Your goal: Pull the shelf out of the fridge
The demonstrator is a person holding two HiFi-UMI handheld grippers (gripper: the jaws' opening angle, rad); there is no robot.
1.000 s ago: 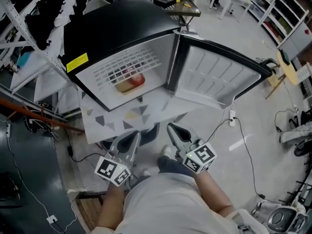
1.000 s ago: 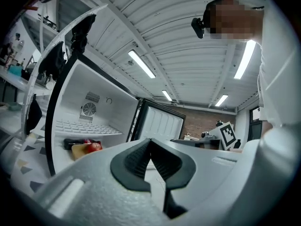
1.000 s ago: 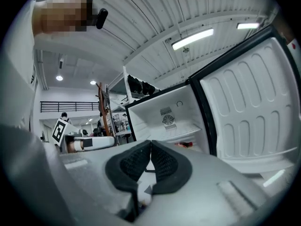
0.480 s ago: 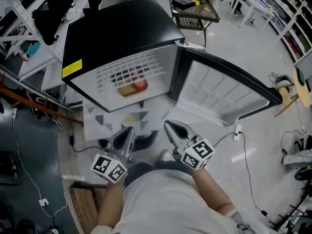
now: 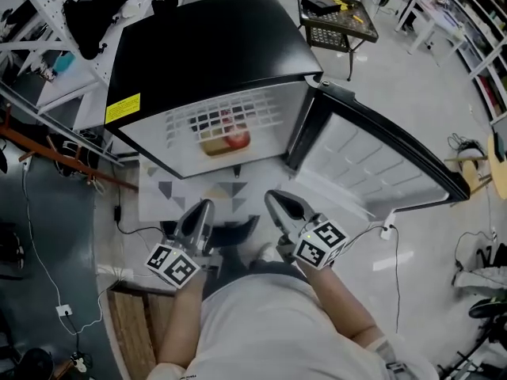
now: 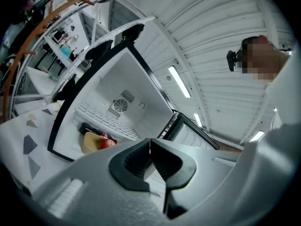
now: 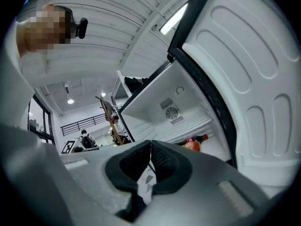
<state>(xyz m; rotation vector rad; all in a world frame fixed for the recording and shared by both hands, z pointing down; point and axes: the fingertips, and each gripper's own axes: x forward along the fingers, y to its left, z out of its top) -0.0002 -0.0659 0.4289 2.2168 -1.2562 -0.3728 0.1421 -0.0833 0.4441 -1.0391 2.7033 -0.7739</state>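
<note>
Hovering still before fridge (image 5: pixel 206 46) | shelf (image 5: pixel 261 111) unmoved | left tongs (image 5: pixel 204 207) together | right tongs (image 5: pixel 274 197) together

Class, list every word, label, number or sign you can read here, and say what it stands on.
No text is readable.
Print too small: the yellow label on the fridge top.
Blurred: the red label of the bottle inside.
No words, only square black-and-white markers: cubes of the left gripper and right gripper.
</note>
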